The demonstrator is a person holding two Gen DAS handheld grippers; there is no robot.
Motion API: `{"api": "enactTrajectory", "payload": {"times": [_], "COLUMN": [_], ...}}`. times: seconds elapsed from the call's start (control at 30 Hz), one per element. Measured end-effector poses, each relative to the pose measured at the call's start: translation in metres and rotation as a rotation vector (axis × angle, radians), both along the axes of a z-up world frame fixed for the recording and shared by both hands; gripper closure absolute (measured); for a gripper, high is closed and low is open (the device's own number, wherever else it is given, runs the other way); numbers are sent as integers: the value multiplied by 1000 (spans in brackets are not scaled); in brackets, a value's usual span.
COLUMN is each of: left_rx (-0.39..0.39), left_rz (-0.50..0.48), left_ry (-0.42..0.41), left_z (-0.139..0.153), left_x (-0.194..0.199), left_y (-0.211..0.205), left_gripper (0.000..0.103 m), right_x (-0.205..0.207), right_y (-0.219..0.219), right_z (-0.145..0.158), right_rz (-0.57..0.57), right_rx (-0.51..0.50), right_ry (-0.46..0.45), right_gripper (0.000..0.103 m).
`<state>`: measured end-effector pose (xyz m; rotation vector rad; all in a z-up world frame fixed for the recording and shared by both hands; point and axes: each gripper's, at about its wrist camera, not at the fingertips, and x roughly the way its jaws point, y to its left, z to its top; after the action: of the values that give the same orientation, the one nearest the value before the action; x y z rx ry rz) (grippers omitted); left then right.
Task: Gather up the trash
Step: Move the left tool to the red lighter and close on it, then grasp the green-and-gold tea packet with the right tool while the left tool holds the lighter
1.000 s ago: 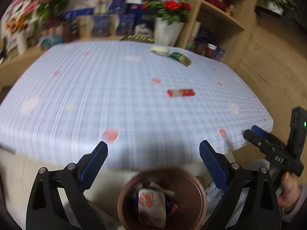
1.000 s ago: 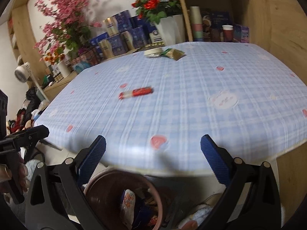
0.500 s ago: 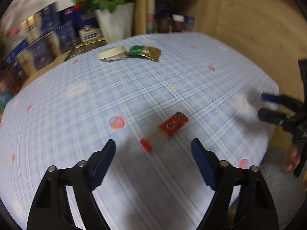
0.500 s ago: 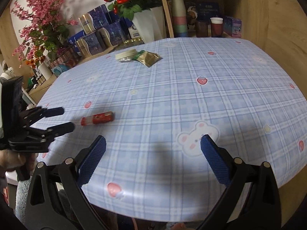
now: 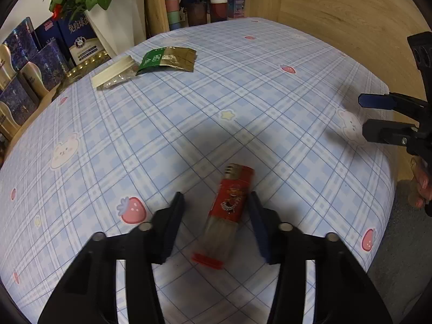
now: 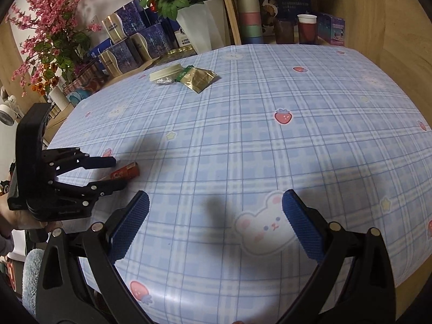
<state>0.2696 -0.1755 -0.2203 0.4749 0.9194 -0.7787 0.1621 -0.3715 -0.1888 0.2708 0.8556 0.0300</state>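
1. I see the bench (image 6: 270,140) filling most of both views, under a blue plaid cloth printed with strawberries, bears and stars; its surface is largely bare across the middle and right of the right wrist frame.
2. Wooden panelling (image 5: 337,8) closes off the upper right of the left wrist frame, right behind the bench's far edge, and a shelf unit (image 6: 229,8) stands at the top centre of the right wrist frame with stacked cups and small boxes.
3. A white vase of red flowers (image 6: 205,24) and a row of dark blue boxes (image 6: 135,43) crowd the upper left, just past the bench edge; pink blossoms (image 6: 43,27) fill the far upper left.
4. My left tongs (image 5: 216,221) sit at the lower centre of their own view, jaws closing around the red lighter, which lies on the cloth between them; the right-hand pad looks about touching it, the other pad stands clear.
5. My right tongs (image 6: 216,224) hang wide apart and empty over a bear print, near the bench's near edge.
6. The bench edge curves down the right of the left wrist frame, with grey floor (image 5: 399,256) beyond it.
7. A green and gold wrapper (image 5: 168,59) lies at the upper left of that frame, just beside a pale flat packet (image 5: 113,74).
8. The red lighter (image 5: 229,210), blurred, points its metal top away from me.
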Motion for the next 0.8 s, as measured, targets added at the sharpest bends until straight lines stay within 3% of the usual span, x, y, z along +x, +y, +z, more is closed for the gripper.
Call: {"api": "enactTrajectory", "payload": {"times": [0.03, 0.13, 0.2, 0.4, 0.6, 0.8], "left_rx": [-2, -81, -115, -312, -424, -495], "left_rz": [6, 88, 145, 323, 464, 589], "left_ry": [0, 73, 56, 50, 97, 106], "left_z": [1, 3, 6, 34, 48, 51], "left_x": [0, 9, 11, 18, 23, 19], "left_y": [1, 17, 29, 80, 123, 164], "left_gripper": [81, 81, 81, 81, 81, 81], "right_x": [2, 9, 16, 42, 101, 185], "right_y": [-1, -2, -1, 8, 15, 33], "right_z": [0, 1, 3, 11, 27, 23], "right_rz": [1, 11, 31, 117, 189, 261], "right_rx": [0, -10, -23, -110, -233, -324], "right_ry": [2, 2, 4, -6, -49, -17], "right_gripper": [6, 6, 6, 6, 6, 6]}}
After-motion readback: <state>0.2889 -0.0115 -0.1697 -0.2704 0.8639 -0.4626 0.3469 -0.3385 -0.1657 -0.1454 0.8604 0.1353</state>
